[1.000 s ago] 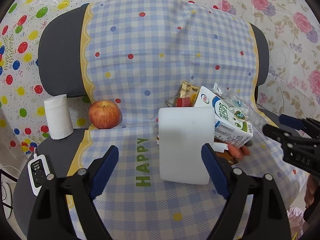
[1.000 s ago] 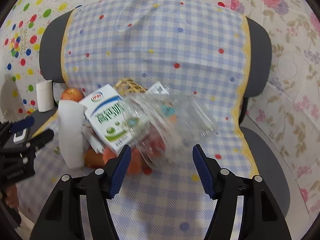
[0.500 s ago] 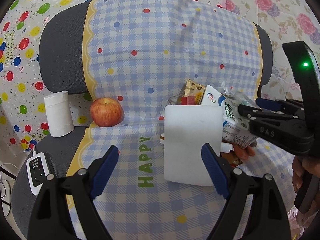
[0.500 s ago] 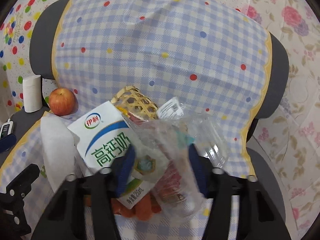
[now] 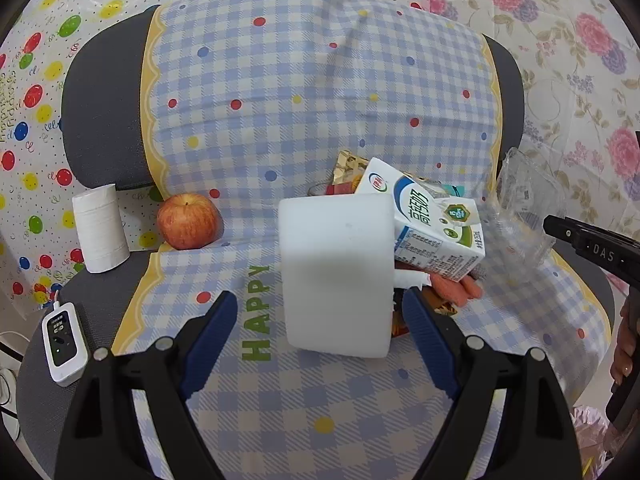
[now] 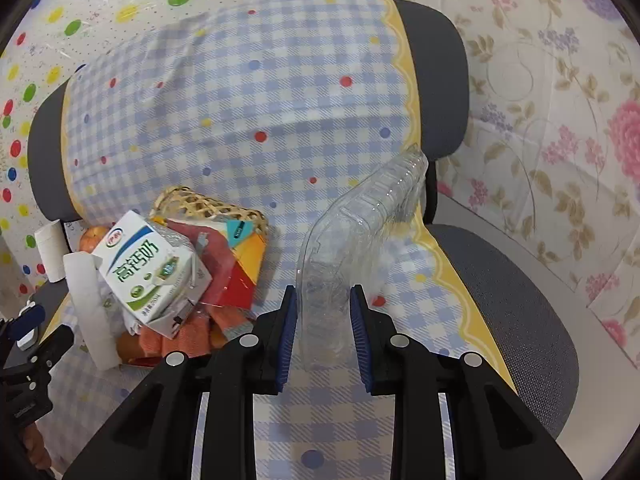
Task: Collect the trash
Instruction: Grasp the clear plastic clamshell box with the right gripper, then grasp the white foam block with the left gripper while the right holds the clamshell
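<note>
My right gripper (image 6: pixel 323 322) is shut on a clear plastic clamshell container (image 6: pixel 360 240) and holds it up to the right of the trash pile; the container also shows in the left wrist view (image 5: pixel 524 216). The pile on the chair seat holds a white and green milk carton (image 6: pixel 150 270), red and orange wrappers (image 6: pixel 236 268), a small woven basket (image 6: pixel 208 206) and a white foam block (image 5: pixel 338 276). My left gripper (image 5: pixel 322 336) is open and empty, its fingers on either side of the foam block's near end.
A red apple (image 5: pixel 188 220) and a white paper roll (image 5: pixel 100 228) stand at the seat's back left. A white remote (image 5: pixel 64 342) lies at the left edge. The grey chair (image 6: pixel 516 308) is draped with a blue checked cloth (image 5: pixel 320 100).
My right gripper closed on the clear container and lifted it away from the pile to the right. My left gripper stayed open by the foam block.
</note>
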The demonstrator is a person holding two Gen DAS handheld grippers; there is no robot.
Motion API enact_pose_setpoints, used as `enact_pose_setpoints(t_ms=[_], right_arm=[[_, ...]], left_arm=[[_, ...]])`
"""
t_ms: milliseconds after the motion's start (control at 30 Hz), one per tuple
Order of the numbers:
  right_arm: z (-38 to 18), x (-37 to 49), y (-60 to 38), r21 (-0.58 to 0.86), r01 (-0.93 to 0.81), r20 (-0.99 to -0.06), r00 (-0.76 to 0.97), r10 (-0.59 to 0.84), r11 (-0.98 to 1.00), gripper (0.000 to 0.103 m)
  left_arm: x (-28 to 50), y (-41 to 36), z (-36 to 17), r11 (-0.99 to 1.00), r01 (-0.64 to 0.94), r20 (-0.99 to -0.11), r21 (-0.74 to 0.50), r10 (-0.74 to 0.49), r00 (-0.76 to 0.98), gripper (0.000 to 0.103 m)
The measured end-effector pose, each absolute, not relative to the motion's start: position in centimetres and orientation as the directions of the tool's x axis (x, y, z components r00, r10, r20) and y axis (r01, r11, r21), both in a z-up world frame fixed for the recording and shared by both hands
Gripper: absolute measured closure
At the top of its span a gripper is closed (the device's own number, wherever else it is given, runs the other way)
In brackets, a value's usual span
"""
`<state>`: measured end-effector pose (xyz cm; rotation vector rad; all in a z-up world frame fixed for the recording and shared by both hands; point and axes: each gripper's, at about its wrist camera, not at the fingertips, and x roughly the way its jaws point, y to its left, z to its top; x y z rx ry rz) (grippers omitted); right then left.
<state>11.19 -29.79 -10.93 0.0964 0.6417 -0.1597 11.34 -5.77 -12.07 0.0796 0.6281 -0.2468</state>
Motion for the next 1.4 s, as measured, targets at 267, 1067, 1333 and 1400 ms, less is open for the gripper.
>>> enact_pose_setpoints(t_ms=[267, 1067, 1333, 1400], right_arm=[[-11.4, 7.4, -32.1, 0.022, 0.227, -0.607, 0.777, -0.167, 0.974, 0.076], [-9.7, 2.4, -32.9, -0.118, 0.259, -0.545, 0.791, -0.28, 0.959, 0.084], [-7.7, 0.3, -34.0, -0.093, 0.303, -0.501, 0.809, -0.308, 0.948, 0.086], [-6.9, -0.4, -34.3, -0.083, 0.315, -0.48, 0.819, -0.315, 0.945, 0.087]], left_arm=[[11.2, -5.5, -12.5, 0.971, 0.24, -0.606, 0.002, -0.189, 0.773, 0.021], [13.9, -5.4, -11.8, 0.968, 0.224, -0.578, -0.112, -0.247, 0.778, 0.021], [14.5, -6.5, -10.8, 0.94, 0.327, -0.587, -0.098, -0.32, 0.744, 0.075], [13.6, -6.8, -10.7, 0.935, 0.346, -0.587, -0.076, -0.323, 0.743, 0.084]])
